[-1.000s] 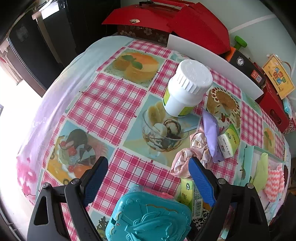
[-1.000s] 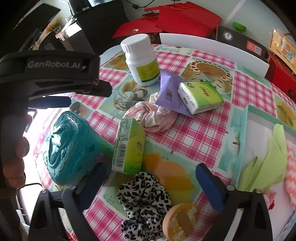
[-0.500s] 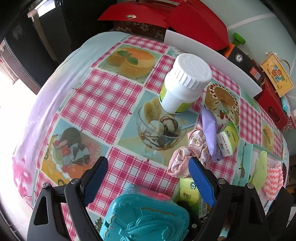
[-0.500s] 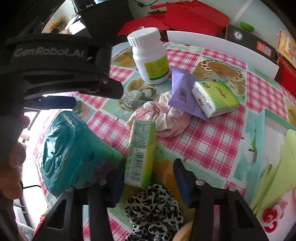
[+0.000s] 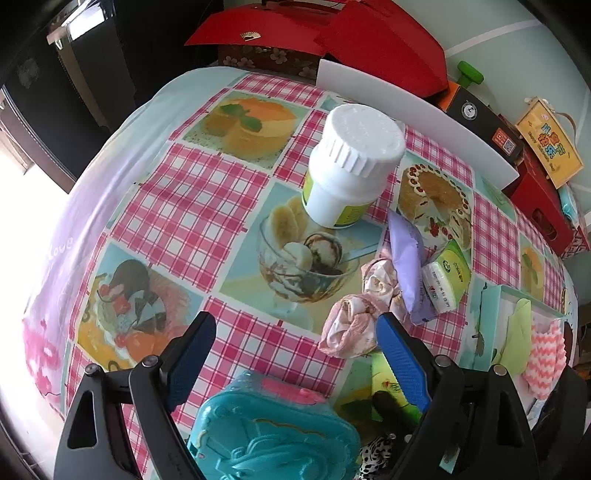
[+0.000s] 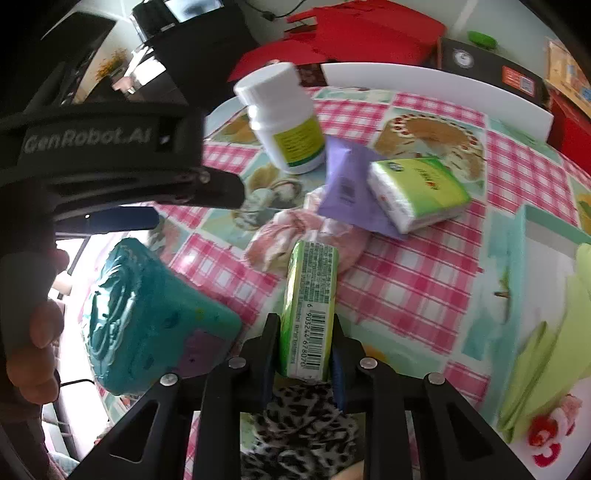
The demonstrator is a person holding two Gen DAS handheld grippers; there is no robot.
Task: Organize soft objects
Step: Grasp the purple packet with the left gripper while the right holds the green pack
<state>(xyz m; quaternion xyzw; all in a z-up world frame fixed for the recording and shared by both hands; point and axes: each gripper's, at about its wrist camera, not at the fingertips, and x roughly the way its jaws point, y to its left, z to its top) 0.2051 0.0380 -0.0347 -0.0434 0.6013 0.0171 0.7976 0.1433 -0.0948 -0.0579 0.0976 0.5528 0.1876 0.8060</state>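
- Change since a second ago: right tongs (image 6: 303, 345), then spread wide over the worktop, are closing, with the green tissue pack (image 6: 309, 306) between the pads, stood on its narrow edge, barcode side up.
- Left tongs (image 5: 295, 354): apart, nothing between the pads, hovering over the checked worktop cloth (image 5: 192, 206); unchanged.
- Just below the right tongs: leopard-print scrunchie (image 6: 295, 432), near edge.
- Left of the held pack: teal case (image 6: 136, 317), a person's hand (image 6: 33, 343) beside it at the left edge.
- Just beyond the pack: pink scrunchie (image 6: 291, 236), touching its far end.
- Farther: purple sachet (image 6: 347, 184), with a second green tissue pack (image 6: 417, 192) lying on its right part.
- Far centre: white pill bottle (image 6: 284, 118), upright.
- Right edge: pale tray (image 6: 543, 236) holding green cloths (image 6: 554, 332).
- Far edge: white board (image 6: 436, 85), red boxes (image 6: 369, 33) behind it.
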